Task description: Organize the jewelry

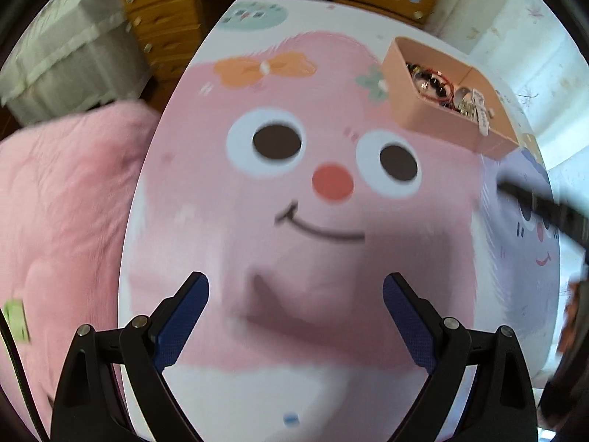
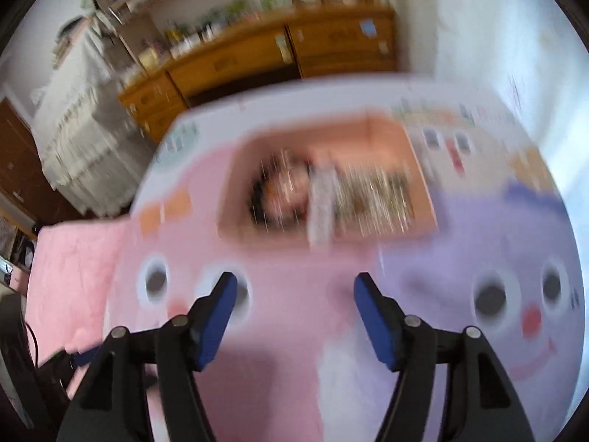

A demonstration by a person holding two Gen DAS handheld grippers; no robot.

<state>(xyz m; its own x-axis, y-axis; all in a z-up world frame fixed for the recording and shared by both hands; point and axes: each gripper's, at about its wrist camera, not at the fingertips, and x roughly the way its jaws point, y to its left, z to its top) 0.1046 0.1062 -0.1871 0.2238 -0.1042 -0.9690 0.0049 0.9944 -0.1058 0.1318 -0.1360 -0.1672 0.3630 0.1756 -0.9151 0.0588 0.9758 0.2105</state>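
- Both grippers hung over the cartoon-printed worktop (image 1: 331,202) with jaws spread and nothing between them: the left gripper (image 1: 296,316) wide, the right gripper (image 2: 294,316) somewhat narrower.
- Ahead of the right gripper, almost straight up its line of sight, sat the pink box (image 2: 327,188), its long side running across the view.
- From the left gripper the same pink box (image 1: 416,110) lay far off to the upper right, so the right hand looked nearer.
- Jewelry (image 1: 438,86) lay heaped inside it; single pieces were too blurred to pick out.
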